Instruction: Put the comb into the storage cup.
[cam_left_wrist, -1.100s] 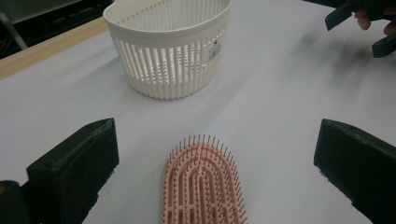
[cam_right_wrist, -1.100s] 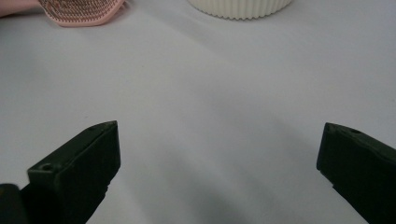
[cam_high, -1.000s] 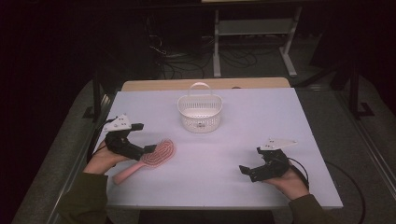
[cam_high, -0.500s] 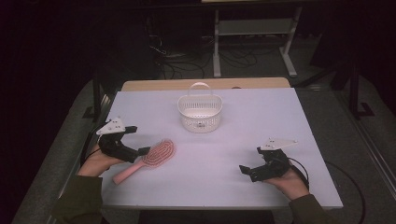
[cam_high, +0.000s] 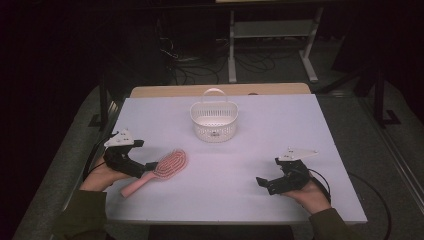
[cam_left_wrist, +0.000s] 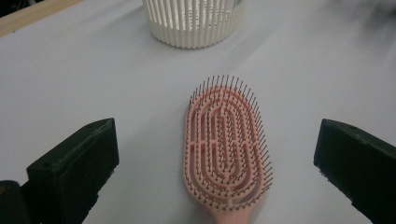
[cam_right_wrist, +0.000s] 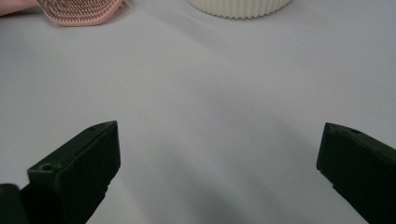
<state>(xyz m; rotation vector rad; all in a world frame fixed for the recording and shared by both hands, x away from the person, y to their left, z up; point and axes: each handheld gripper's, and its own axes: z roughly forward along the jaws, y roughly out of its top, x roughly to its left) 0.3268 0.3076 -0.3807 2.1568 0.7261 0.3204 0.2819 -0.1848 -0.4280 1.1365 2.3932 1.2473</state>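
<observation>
While its jaws stand wide apart, the left gripper (cam_high: 131, 162) sits low over the handle end of the pink hairbrush (cam_left_wrist: 227, 144), and in the left gripper view the brush head lies between the two jaws, touching neither, bristles up, its rounded tip toward twelve o'clock. Seen from the high view, the brush rests flat on the white tabletop (cam_high: 260, 125) at about eight o'clock, handle slanting toward seven. Beyond the brush tip, toward twelve to one o'clock, the white slatted basket (cam_high: 214, 120) stands upright, well apart from the brush. At four o'clock on the tabletop, the right gripper (cam_high: 272, 184) also has its jaws spread wide over bare surface, holding nothing, with the person's hand (cam_high: 310, 192) behind it.
</observation>
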